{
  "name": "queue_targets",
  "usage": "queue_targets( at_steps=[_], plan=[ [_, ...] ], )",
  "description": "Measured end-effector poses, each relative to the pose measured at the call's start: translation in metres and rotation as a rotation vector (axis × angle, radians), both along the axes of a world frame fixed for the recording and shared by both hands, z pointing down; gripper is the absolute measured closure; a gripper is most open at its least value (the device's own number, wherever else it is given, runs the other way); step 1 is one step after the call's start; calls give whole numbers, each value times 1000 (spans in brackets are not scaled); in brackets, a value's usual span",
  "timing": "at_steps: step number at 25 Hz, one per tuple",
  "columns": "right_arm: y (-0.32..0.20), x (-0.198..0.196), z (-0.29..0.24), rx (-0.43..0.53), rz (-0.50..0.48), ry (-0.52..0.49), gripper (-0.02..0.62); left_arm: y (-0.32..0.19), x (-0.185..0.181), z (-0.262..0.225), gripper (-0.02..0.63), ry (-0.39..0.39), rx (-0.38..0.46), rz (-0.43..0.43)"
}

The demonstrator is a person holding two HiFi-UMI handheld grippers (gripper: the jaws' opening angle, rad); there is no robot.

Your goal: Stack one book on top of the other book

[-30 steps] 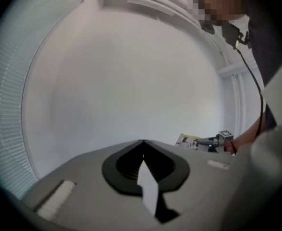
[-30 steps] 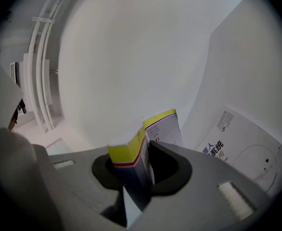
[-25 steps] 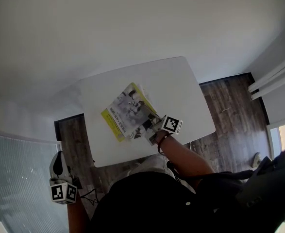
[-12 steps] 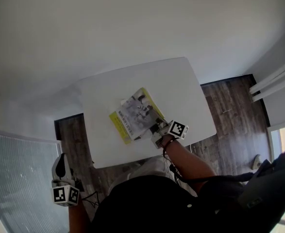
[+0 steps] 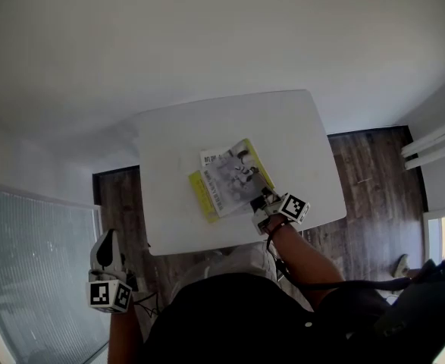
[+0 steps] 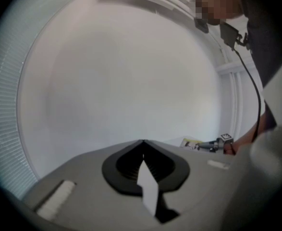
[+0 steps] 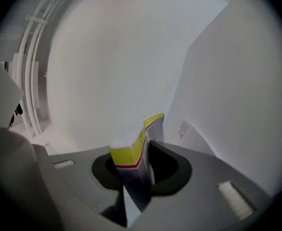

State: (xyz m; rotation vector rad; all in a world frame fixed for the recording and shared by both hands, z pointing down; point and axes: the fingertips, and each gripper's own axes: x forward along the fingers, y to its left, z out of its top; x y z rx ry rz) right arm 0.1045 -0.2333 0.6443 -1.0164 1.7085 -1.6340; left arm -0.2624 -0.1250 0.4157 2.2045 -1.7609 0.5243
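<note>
— Where do we have the book (image 5: 233, 174)?

— Over the near half of the white table (image 5: 177, 127), grey photo cover facing up. Our right gripper (image 5: 266, 200) has its near right corner. In the right gripper view the jaws are closed down onto that corner, with the yellow and white edge standing up between them.

— So only narrowly parted, as wide as the book is thick?

— Yes, pressed on it from both sides.

— And the second book?

— We see yellow along the left edge and a little at the far right. We cannot tell whether that is a second book underneath or part of the same cover. Nor can we tell whether the held book lies fully down.

— What about our left gripper (image 5: 106, 241)?

— It hangs low on our left, off the table and well apart from it, above the dark wood floor (image 5: 116, 196). In the left gripper view its jaws meet at the tips with nothing between them.
</note>
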Motion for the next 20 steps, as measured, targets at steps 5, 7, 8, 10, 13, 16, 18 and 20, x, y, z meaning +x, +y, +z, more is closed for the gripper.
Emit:
queue_targets(
  at_steps=[5, 7, 8, 10, 13, 16, 18, 20],
  plan=[
    [0, 1, 7, -16, 4, 14, 512, 1, 1, 0, 601, -1, -7, -1],
    [0, 2, 12, -17, 3, 30, 515, 1, 0, 0, 600, -1, -8, -4],
    [0, 3, 15, -19, 2, 35, 515, 2, -1, 0, 600, -1, -8, -8],
    [1, 4, 21, -34, 5, 35, 517, 3, -5, 0, 600, -2, -11, -16],
    [1, 8, 28, -51, 13, 55, 522, 2, -10, 0, 600, -4, -19, -25],
    [1, 8, 39, -76, 15, 82, 523, 1, -17, 2, 600, -4, -23, -34],
    [1, 7, 43, -86, 14, 82, 523, -1, -19, 6, 600, 1, -29, -34],
    [1, 7, 46, -95, 8, 88, 523, -4, -17, 11, 600, 8, -37, -29]
  ],
)
